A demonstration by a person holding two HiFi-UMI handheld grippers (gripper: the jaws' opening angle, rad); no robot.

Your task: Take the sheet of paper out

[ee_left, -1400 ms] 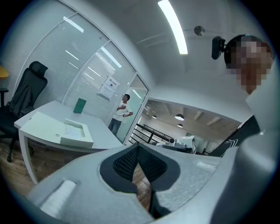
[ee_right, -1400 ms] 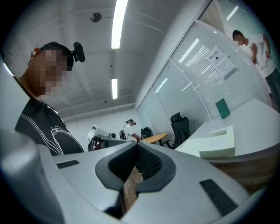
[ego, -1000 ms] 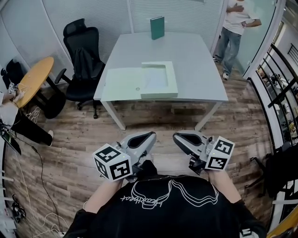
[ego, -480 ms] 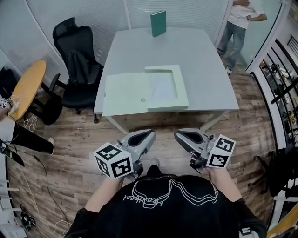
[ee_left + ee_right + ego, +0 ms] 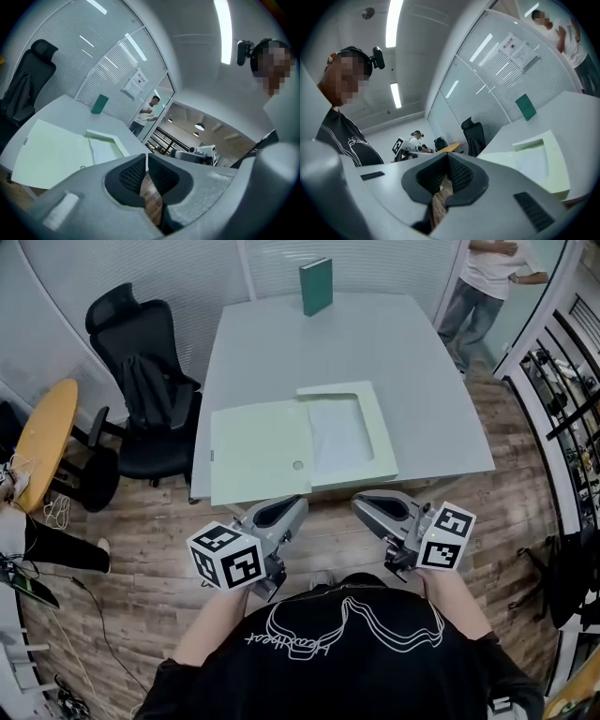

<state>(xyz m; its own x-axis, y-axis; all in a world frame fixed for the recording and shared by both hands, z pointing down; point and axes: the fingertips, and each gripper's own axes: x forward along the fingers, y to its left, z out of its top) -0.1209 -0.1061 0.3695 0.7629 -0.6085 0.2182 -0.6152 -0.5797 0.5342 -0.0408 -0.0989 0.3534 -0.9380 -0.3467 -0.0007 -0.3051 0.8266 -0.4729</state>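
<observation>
A pale green box file [image 5: 373, 463] lies open near the front edge of the grey table [image 5: 375, 343], its lid [image 5: 258, 451] folded out to the left. A white sheet of paper [image 5: 339, 432] lies flat in its tray. My left gripper [image 5: 291, 507] hangs just short of the table's front edge, below the lid, shut and empty. My right gripper [image 5: 367, 503] is level with it, below the tray, also shut with nothing held. The left gripper view shows the shut gripper [image 5: 146, 157] with the file [image 5: 56, 150] ahead. From the right gripper [image 5: 447, 159], the paper [image 5: 532, 164] shows to the right.
A dark green book [image 5: 316, 287] stands upright at the table's far edge. A black office chair [image 5: 141, 381] sits at the table's left side, and a round wooden table [image 5: 42, 442] further left. A person [image 5: 487, 277] stands at the far right corner. Cables lie on the wood floor [image 5: 131, 568].
The table and open file have come closer and lower in view. Both grippers, still shut, now reach the table's front edge.
</observation>
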